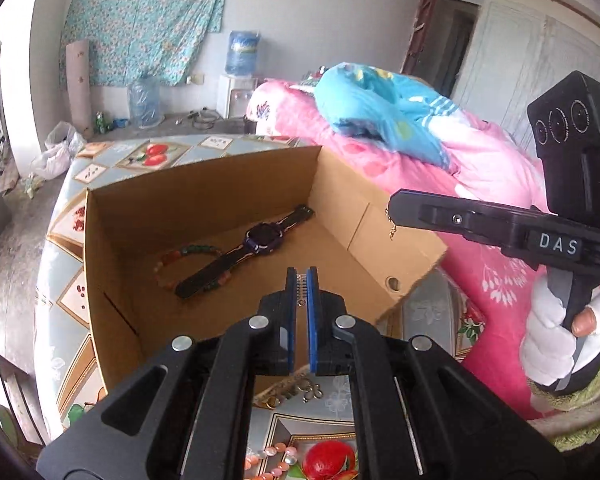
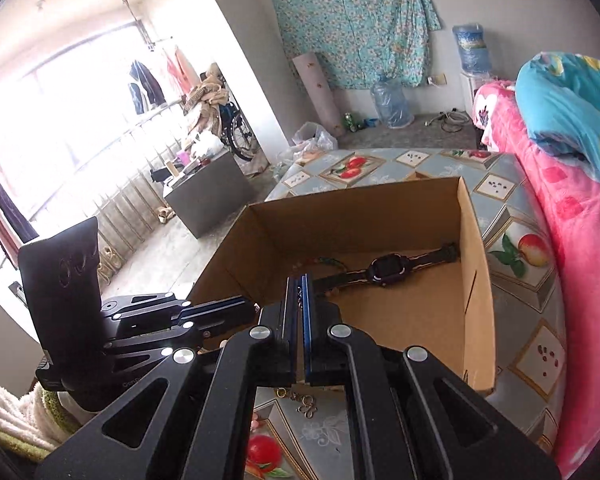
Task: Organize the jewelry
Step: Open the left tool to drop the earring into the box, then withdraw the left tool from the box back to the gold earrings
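An open cardboard box (image 1: 204,176) (image 2: 360,216) stands on the table. In it lie a dark wristwatch (image 1: 262,238) (image 2: 386,270) and a beaded bracelet (image 1: 180,256) (image 2: 324,262). My left gripper (image 1: 301,276) (image 2: 252,310) hangs over the box's near edge, shut on a thin silver chain (image 1: 301,290). My right gripper (image 2: 299,282) (image 1: 394,206) is above the box's right wall, shut on a small chain (image 2: 299,294); a short end of it dangles from the tip (image 1: 391,229). I cannot tell whether both hold one chain.
Loose metal rings (image 1: 304,394) (image 2: 306,402) and a pink bead string (image 1: 270,458) lie on the fruit-patterned tablecloth (image 1: 156,154) in front of the box. A bed with a pink blanket (image 1: 480,160) borders the table on the right. A gloved hand (image 1: 548,332) holds the right gripper.
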Tool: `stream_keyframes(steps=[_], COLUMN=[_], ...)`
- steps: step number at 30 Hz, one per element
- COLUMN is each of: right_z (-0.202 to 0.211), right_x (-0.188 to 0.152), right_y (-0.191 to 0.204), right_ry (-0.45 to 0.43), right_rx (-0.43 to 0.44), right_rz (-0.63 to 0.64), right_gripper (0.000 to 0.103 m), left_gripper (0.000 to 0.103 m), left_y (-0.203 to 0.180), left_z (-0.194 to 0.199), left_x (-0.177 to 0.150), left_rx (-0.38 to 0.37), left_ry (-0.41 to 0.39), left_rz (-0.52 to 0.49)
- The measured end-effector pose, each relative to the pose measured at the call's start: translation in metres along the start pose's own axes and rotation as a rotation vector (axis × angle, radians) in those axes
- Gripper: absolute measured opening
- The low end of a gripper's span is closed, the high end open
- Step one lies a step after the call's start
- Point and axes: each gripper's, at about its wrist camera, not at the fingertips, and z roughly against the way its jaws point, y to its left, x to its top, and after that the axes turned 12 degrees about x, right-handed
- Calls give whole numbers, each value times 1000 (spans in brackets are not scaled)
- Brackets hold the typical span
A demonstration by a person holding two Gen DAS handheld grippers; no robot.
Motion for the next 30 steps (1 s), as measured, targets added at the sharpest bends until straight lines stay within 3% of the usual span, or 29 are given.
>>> stream_keyframes(steps=[3,5,7,8,16,20,21,24,30], right_z=[-24,-32,-35,-34,7,40,48,64,60], right_x=[3,4,4,4,-6,-23,-28,-36,-43], right_y=[-13,-17,-18,-19,-12,-7,-9,-32,-81], right_ry=[55,76,83,82,9,-47,-64,-111,-118], right_rx=[-13,-16,-56,-53,-31,-115,-146,-178,-152], right_rz=[-36,-34,-13,-13,-22,4,-6,-107,-312], right_gripper=[2,4,4,4,4,6,12,31,33], left_gripper=[5,13,28,29,30,31,31,31,31], left_y=[5,11,16,18,32,35,36,41,50], left_z=[-22,-31,-34,-33,10,45,51,61,51], left_x=[3,5,5,5,0,-24,-32,-54,-80], left_rx=[23,15,19,22,-13,-72,-90,-116,-115], left_ry=[55,76,72,65,-40,-91,-90,-75,-19], left_rz=[12,38,58,65,125,125,134,174,243])
